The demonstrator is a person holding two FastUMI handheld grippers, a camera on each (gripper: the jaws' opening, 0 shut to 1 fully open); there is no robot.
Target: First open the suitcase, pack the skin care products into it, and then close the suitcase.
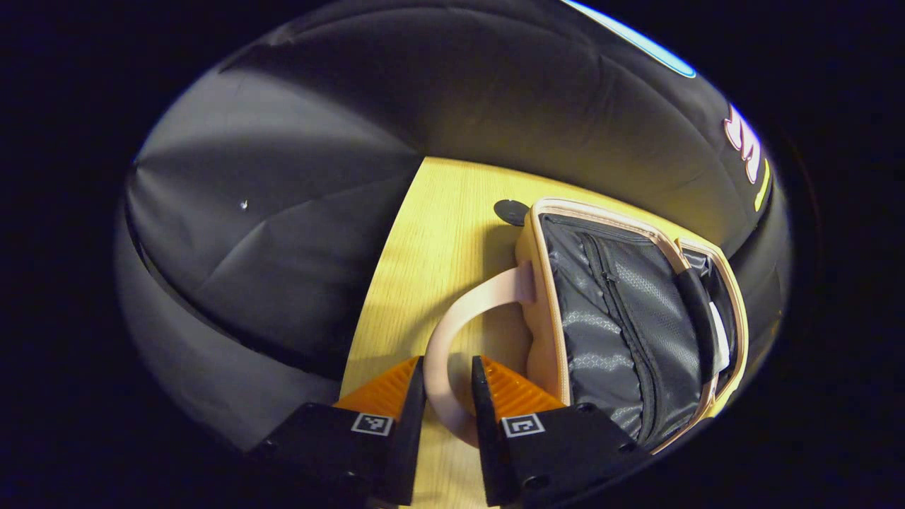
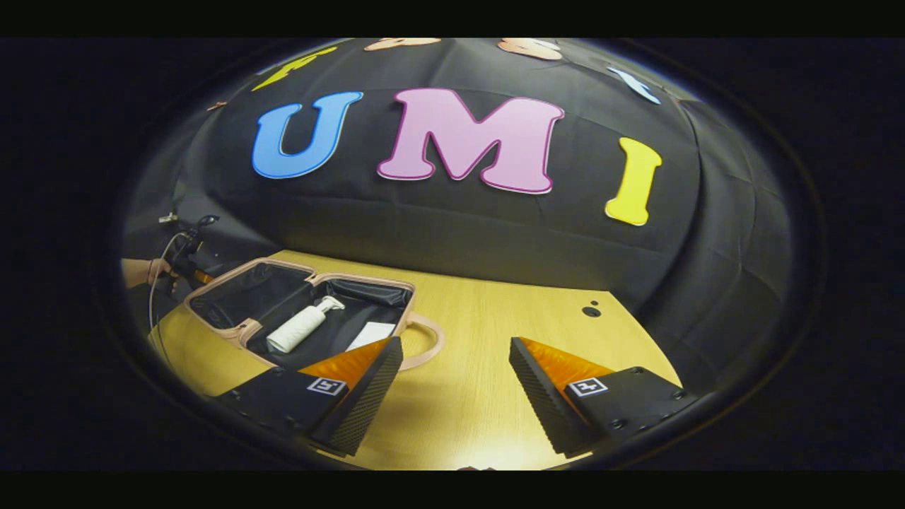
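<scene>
While the suitcase (image 2: 297, 311) lies open on the table (image 2: 481, 396), a bottle (image 2: 300, 326) is seen inside | left gripper (image 1: 448, 382) narrowed around the soft handle (image 1: 459, 325), contact unclear | right gripper (image 2: 452, 385) held wide | lid judged light, hinged; best taken at its stiff rim.

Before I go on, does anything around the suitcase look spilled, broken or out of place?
Nothing stands out. The suitcase lies open on the table, a pump bottle and a white packet resting inside, nothing spilled. The left gripper straddles the handle; the right gripper is open over bare table.
</scene>
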